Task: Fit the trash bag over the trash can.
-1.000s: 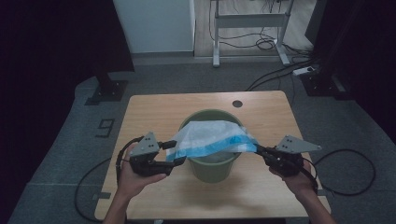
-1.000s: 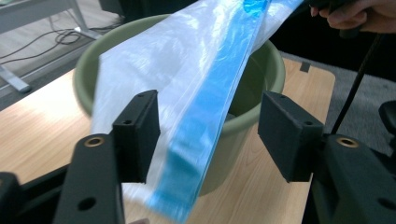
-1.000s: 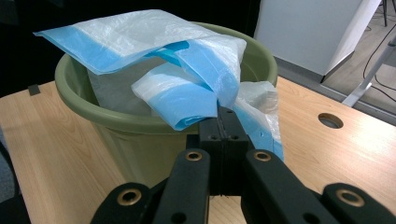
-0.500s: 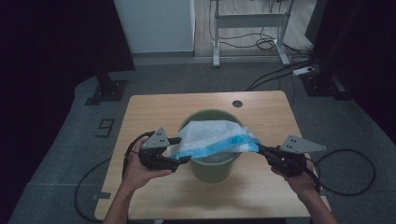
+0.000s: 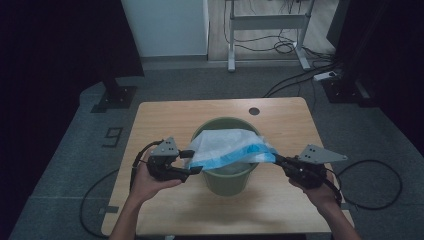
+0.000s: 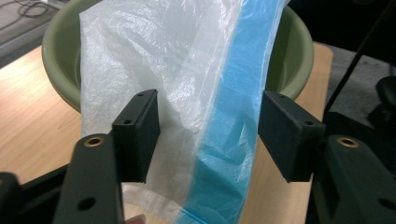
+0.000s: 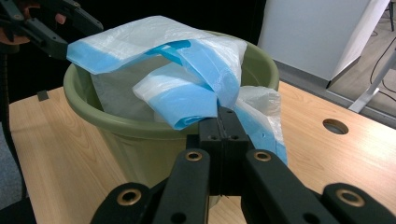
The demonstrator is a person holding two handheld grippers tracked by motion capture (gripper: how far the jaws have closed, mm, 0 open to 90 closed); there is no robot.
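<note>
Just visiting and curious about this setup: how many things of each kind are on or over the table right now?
Green bins: 1, the green bin standing on the table.
Plastic bags: 1, the white-and-blue bag stretched over the bin.
Hand-held grippers: 2, the left gripper with jaws apart around the bag's edge, and the right gripper shut on the bag.
Total: 4
</note>
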